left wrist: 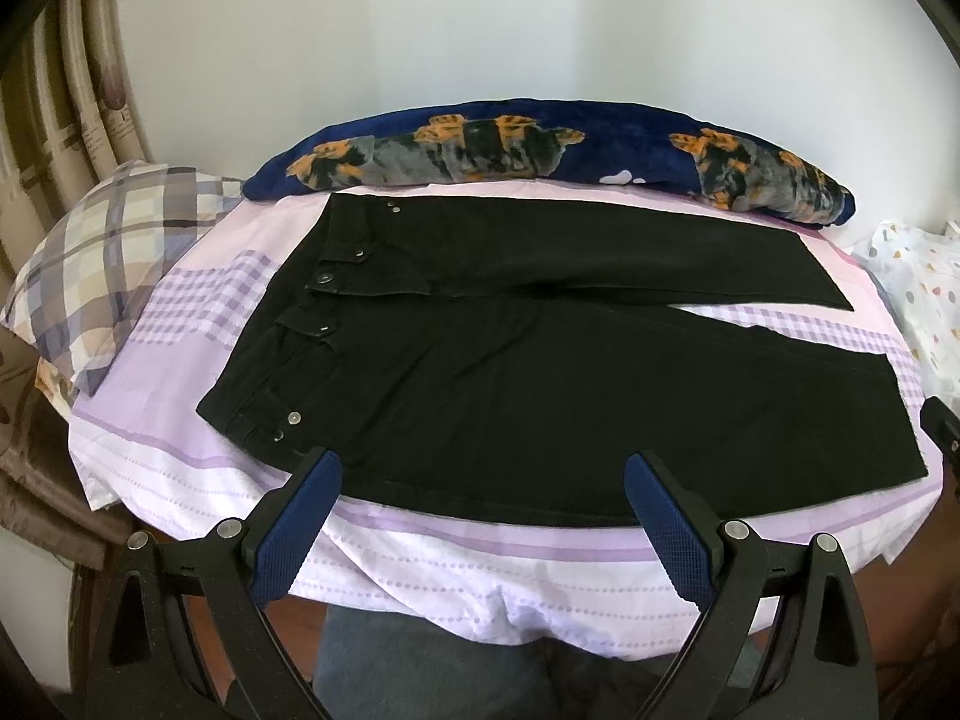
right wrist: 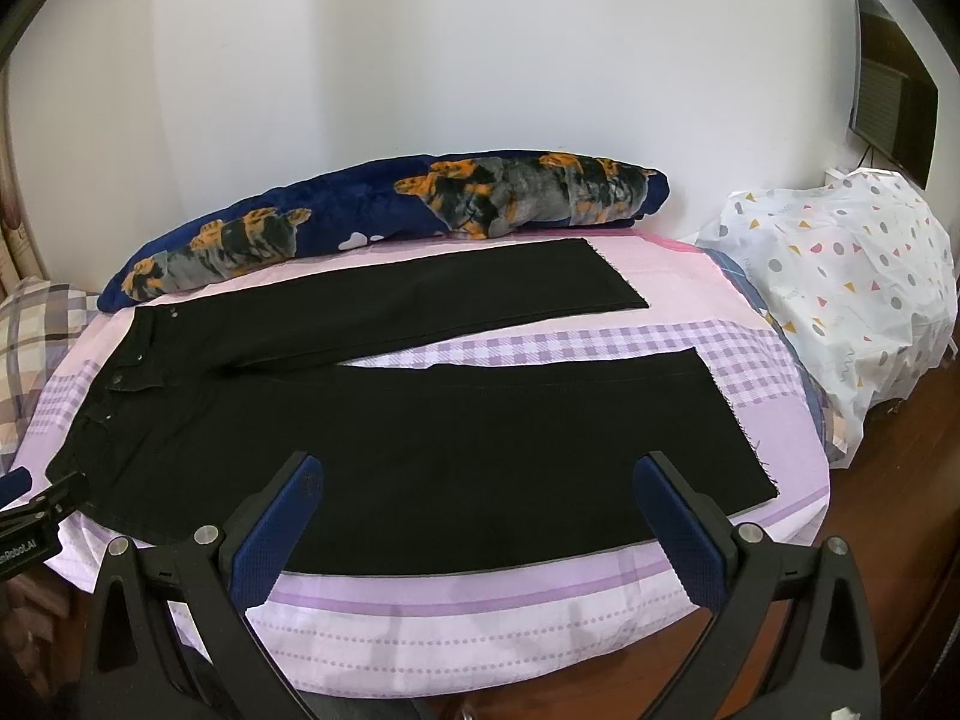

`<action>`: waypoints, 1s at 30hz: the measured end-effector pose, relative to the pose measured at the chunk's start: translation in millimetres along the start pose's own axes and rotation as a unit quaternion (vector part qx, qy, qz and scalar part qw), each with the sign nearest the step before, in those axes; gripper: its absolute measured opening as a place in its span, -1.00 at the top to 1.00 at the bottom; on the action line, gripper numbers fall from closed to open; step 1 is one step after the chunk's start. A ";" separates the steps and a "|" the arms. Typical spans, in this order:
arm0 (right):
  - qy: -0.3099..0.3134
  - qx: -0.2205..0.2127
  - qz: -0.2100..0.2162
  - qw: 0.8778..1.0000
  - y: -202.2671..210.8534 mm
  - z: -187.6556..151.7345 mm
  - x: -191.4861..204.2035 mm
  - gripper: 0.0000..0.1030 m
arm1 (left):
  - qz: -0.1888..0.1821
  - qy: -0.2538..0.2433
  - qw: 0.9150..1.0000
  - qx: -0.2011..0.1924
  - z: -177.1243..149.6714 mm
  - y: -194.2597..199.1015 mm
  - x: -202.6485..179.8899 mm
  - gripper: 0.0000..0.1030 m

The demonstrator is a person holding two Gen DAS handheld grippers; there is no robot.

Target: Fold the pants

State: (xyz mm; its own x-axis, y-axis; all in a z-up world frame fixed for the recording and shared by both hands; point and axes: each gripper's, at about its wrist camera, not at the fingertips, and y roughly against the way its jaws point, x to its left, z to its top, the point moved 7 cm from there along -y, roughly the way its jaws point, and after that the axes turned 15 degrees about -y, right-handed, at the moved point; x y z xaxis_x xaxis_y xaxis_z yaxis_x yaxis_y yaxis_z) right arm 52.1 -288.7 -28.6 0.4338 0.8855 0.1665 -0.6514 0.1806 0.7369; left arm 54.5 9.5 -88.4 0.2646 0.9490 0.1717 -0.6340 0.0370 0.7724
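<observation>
Bed (left wrist: 420,576) with a lilac checked sheet takes up most of the view. Black pants (left wrist: 480,396) are laid flat on it, legs split apart, waist toward the plaid pillow (left wrist: 102,264). Blue blanket (right wrist: 384,216) is rolled along the wall, white dotted bag (right wrist: 852,294) at the foot. Left tongs (left wrist: 480,498) and right tongs (right wrist: 480,504) both hang spread wide over the near edge, holding nothing.

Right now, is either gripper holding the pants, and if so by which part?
Nothing is held. The left gripper and right gripper both hang open over the near edge of the black pants, with no fabric between the pads.
</observation>
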 end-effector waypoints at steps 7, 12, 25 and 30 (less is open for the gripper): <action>0.000 -0.001 -0.002 1.000 -0.4 1.4 0.1 -1.00 | -0.001 -0.003 1.000 0.000 1.7 -0.7 -3.8 -0.85; 0.000 -0.001 -0.001 1.000 -1.0 2.0 -0.6 -1.00 | -0.002 -0.001 1.000 0.001 1.8 -0.9 -4.2 -0.85; -0.008 0.000 0.000 1.000 -5.3 5.4 -0.8 -1.00 | -0.011 -0.003 1.000 0.009 3.8 -12.2 -4.3 -0.85; -0.016 0.004 0.000 1.000 -11.7 4.6 -0.9 -1.00 | -0.020 -0.001 1.000 0.010 4.7 -19.6 -1.9 -0.85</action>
State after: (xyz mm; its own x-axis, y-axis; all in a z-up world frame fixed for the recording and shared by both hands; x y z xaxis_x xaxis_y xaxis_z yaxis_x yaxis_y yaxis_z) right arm 62.2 -293.6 -34.3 0.4540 0.8711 0.1875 -0.6460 0.1769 0.7425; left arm 69.8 5.5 -101.0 0.2915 0.9461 0.1411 -0.6080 0.0694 0.7909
